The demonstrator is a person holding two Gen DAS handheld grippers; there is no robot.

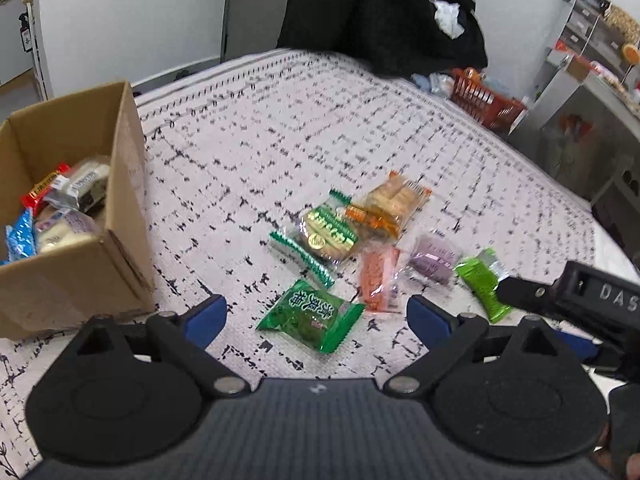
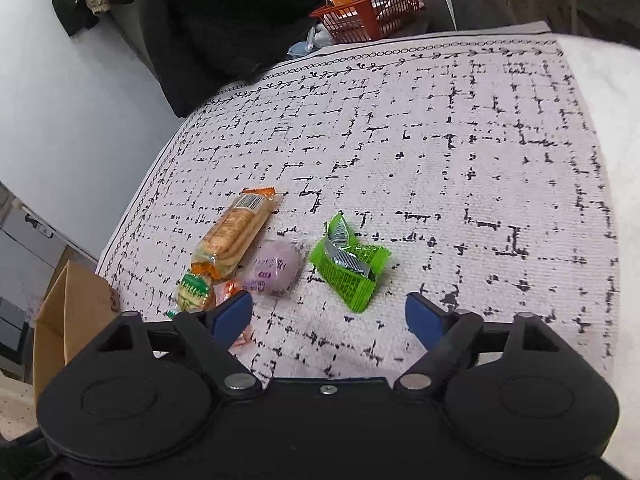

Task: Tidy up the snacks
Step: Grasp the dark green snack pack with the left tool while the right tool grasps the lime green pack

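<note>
Snacks lie in a small bunch in the middle of the left wrist view, on the patterned cloth (image 1: 360,120). The cardboard box (image 1: 124,208) at the left edge already has some inside.

Both tongs are apart and hold nothing. The left gripper (image 1: 316,316) hangs over the dark green packet (image 1: 310,316). The right gripper (image 2: 330,318) hangs over the bright green packet (image 2: 350,268).

I think this is the reach step. Next, each must go lower and squeeze its packet.

Only the left view looks into the box. Only the right view shows the bright green packet whole.
</note>
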